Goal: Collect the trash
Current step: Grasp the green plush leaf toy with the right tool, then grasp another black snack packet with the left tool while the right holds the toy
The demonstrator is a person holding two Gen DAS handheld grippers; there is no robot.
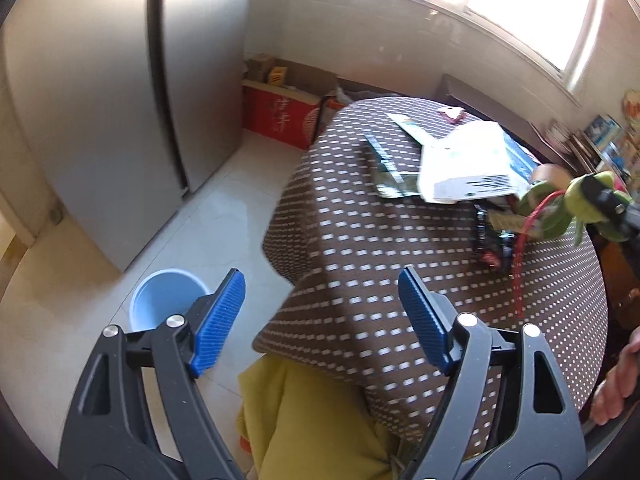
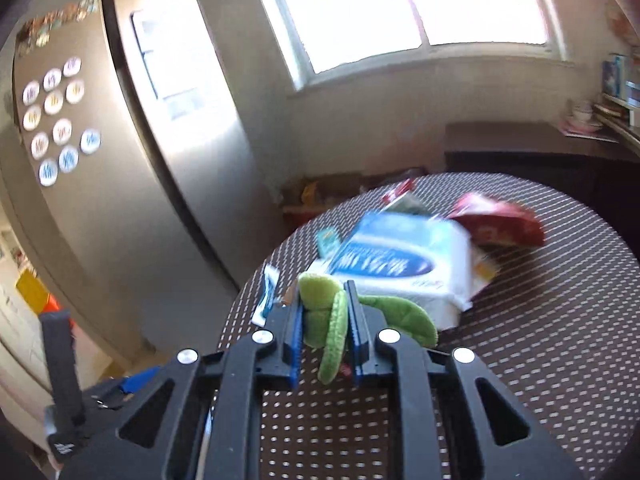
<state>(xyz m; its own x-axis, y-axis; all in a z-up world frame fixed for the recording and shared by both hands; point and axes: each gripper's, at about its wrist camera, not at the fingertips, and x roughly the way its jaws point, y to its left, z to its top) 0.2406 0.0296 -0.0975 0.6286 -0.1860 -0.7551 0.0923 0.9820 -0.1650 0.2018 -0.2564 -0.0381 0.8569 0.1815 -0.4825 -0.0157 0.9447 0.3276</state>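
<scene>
A big round table covered with a brown cloth with little white dashes point(image 1: 360, 240) is seen in both views. It fills the middle of the room, with a tall grey fridge point(image 1: 120, 100) at its far left. On the white floor, between the fridge and the table, a round light blue plastic bucket point(image 1: 168, 300) is seen, and it looks like the place for the trash. It lies just past the left tip of the left gripper point(image 1: 322, 312), low and to the left of the table.

On the table top a pile of trash is spread out. A white and blue soft pack of tissues point(image 2: 404, 268) lies in the middle. A red crinkly snack bag point(image 2: 500, 220) is behind it, and flat paper wrappers point(image 1: 390, 168) lie around it.

The right gripper point(image 2: 324, 320) is closed tight on a soft green fuzzy thing point(image 2: 332, 320). The thing is squeezed between the blue pads, with its long floppy parts hanging down and out to the right. It is held just above the table, in front of the tissue pack.

The left gripper is held wide apart, with nothing between its blue pads. It is the nearer one to the bucket. The green thing is far to the right of the bucket, so it would likely have to be carried left, across the table edge, and down.
</scene>
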